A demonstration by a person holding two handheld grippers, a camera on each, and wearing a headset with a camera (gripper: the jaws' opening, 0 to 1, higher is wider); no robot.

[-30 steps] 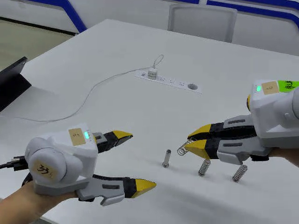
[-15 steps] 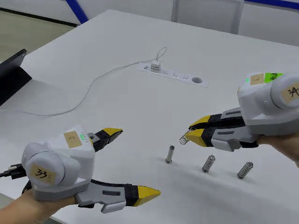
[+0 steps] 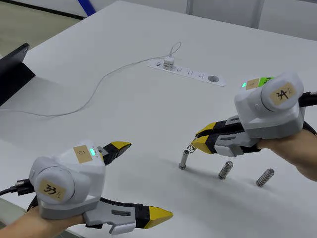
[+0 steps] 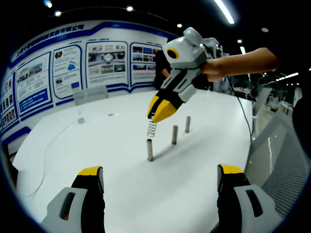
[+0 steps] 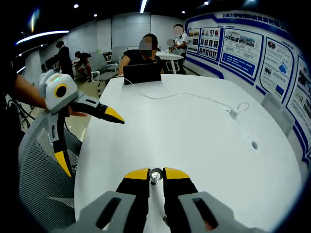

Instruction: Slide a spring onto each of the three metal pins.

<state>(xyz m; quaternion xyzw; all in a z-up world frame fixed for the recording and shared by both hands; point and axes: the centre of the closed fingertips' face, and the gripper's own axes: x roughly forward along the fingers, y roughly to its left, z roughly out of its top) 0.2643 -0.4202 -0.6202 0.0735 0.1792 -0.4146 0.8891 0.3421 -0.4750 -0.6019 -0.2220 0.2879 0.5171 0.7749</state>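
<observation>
Silvery coiled spring [image 3: 191, 148] clamped in right claw [image 3: 196, 140] above bare pin [image 3: 184, 159]; left claw [image 3: 150, 179] apart.

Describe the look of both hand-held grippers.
Both have rounded white bodies, black jaws with yellow tips, a green light and tan stickers. The left hand-held gripper is marked 33, with a black cable at its rear; the right hand-held gripper is marked 34, with a green label.

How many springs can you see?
3. The first spring hangs from the right claw, just above the bare pin. The second spring and third spring stand on the table to that pin's right in the head view. None seems hidden.
</observation>
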